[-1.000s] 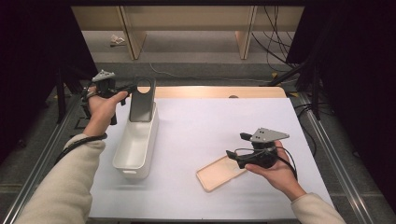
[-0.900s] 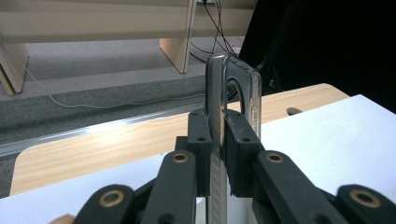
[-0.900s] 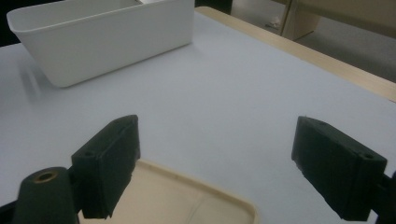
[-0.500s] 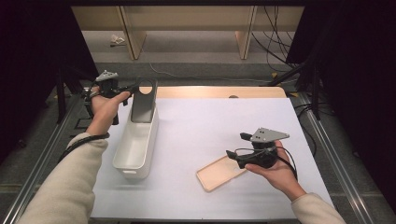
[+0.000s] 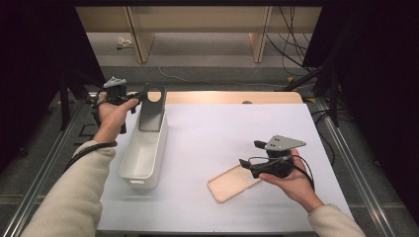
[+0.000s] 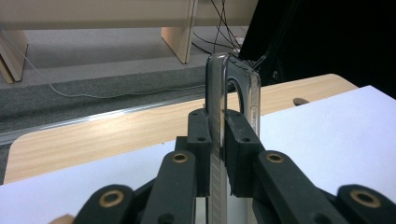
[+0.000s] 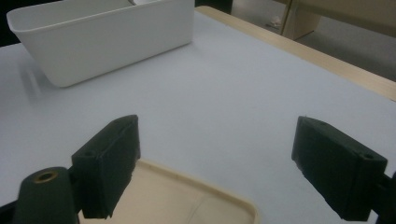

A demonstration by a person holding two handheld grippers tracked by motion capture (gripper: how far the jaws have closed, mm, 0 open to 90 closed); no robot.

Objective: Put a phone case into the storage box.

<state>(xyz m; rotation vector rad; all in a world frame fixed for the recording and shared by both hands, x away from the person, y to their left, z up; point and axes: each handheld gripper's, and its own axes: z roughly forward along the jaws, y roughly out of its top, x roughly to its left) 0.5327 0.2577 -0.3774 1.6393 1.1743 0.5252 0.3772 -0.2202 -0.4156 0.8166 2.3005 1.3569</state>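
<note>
A smoky see-through phone case (image 5: 150, 112) with a round hole near its top hangs upright over the far end of a long white bin (image 5: 132, 157). My left gripper (image 5: 140, 98) is shut on the case's upper edge. The left gripper view has the case (image 6: 215, 88) edge-on between my pressed pads (image 6: 240, 140). A flat beige tray (image 5: 228, 183) lies on the white sheet at the front right. My right gripper (image 5: 251, 154) hovers over its right end, open, with nothing between its fingers. In the right gripper view the tray's corner (image 7: 177, 200) lies below my jaws and the bin (image 7: 107, 42) stands farther off.
A wooden table edge (image 5: 222, 97) runs along the back of the white sheet (image 5: 222, 133). Metal rails (image 5: 341, 148) flank both sides. Behind the table stand wooden shelf legs (image 5: 257, 44) and loose cables (image 5: 291, 49) on grey floor.
My left hand has shifted very slightly to the right with the case still held over the bin. The right hand has kept still.
</note>
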